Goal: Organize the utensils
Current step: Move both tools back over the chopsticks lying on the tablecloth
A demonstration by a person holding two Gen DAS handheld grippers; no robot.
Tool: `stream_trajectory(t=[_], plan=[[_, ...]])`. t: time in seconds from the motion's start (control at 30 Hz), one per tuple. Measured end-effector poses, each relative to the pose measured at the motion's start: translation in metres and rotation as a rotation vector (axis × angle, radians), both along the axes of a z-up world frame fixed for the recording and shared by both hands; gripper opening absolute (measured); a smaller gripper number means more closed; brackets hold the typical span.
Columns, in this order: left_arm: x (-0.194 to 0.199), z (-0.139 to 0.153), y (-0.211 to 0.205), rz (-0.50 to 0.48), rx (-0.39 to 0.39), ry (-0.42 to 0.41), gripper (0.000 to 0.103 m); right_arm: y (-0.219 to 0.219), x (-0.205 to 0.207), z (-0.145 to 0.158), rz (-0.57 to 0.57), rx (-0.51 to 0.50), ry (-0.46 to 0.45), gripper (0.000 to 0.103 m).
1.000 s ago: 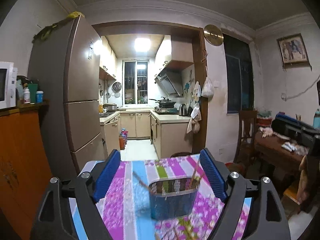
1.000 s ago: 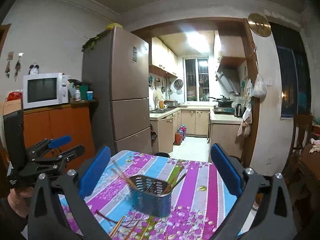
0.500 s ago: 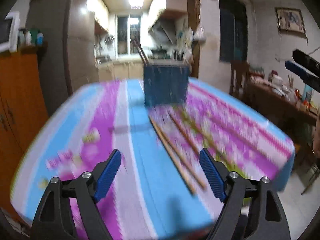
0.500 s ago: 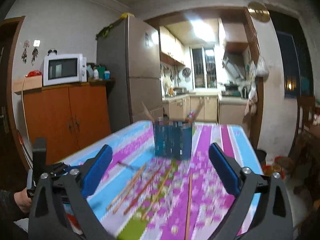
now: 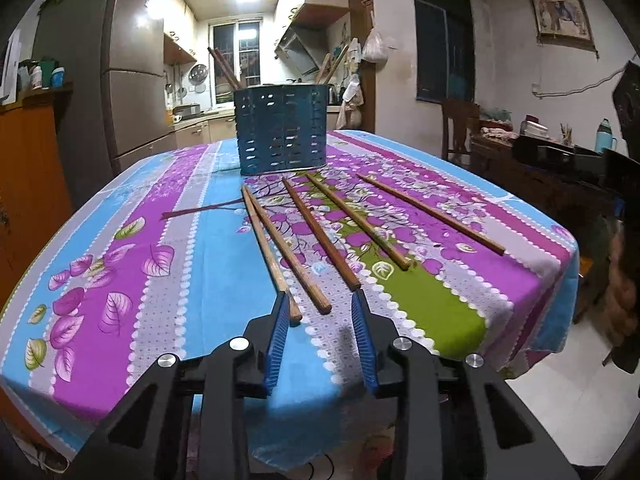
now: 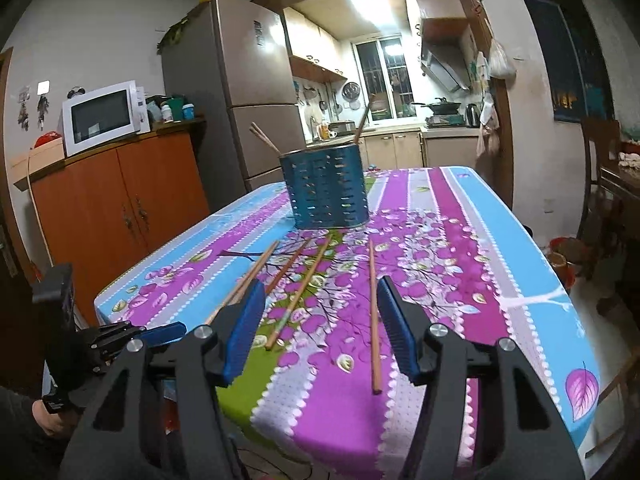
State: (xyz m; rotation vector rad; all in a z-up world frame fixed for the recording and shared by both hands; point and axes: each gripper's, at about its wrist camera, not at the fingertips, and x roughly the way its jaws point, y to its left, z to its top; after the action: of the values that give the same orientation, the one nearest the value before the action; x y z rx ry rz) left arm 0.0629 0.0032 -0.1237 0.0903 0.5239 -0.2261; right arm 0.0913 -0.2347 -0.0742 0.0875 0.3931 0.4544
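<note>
Several wooden chopsticks lie fanned on the flowered tablecloth [image 5: 168, 240] in front of a blue perforated utensil holder [image 5: 282, 132] [image 6: 326, 192], which has a few chopsticks standing in it. My left gripper [image 5: 320, 300] hovers low at the table's near edge with its jaws closing. The near end of one chopstick [image 5: 316, 298] lies between them, and the pads do not press on it. My right gripper [image 6: 320, 284] is also closing, over the near ends of a green-tipped chopstick [image 6: 296, 300] and another chopstick [image 6: 373, 320] by its right finger. Nothing is gripped.
An orange cabinet [image 6: 120, 208] with a microwave [image 6: 104, 116] and a tall fridge [image 6: 248, 92] stand left of the table. A chair [image 5: 460, 128] and a cluttered dark side table [image 5: 552, 176] are at the right. A person's hand [image 5: 620, 300] holds the other gripper.
Both grippers have dropped from high above the table to just over its near edge, and their jaws have narrowed. The holder and the chopsticks have not moved.
</note>
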Motion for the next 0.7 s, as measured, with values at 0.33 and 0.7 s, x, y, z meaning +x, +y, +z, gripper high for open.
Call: stream_trajectory(t=[0.33,0.7], plan=[[-0.001,0.0,-0.015,-0.003,0.045,-0.044,0.026,-0.004,0.006,-0.014,0.009,0.009,0.041,0.056],[-0.003,-0.003,0.003,0.093,0.07,-0.054,0.026,-0.009,0.011,-0.021,0.011,0.023,0.075,0.056]])
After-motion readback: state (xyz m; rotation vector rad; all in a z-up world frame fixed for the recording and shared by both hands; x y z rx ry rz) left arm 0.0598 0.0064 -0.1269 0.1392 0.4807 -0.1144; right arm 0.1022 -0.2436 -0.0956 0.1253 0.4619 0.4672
